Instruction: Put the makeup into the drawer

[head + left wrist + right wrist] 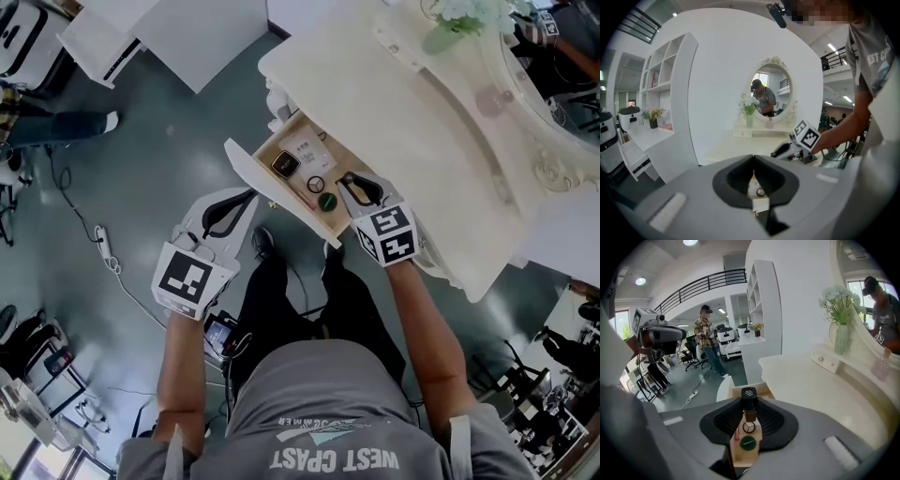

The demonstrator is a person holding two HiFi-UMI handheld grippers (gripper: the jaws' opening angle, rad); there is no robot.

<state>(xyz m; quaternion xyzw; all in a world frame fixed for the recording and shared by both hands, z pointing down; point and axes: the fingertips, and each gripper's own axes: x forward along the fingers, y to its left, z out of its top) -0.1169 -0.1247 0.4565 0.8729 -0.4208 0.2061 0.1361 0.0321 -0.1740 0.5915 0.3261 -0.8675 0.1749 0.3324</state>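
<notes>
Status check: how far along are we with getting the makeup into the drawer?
Done: the drawer is open and holds a square compact, a ring and a green-lidded pot. In hand: the right tool grips a black-capped bottle over the drawer; the left tool is shut, empty. Left: likely release the bottle inside, then close up.

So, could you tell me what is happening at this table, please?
A person stands at a cream dressing table with its drawer pulled open. The right gripper holds a small black-capped bottle between its fingers over the drawer, where a green pot and a square compact already lie. The left gripper is empty, beside the drawer front.
</notes>
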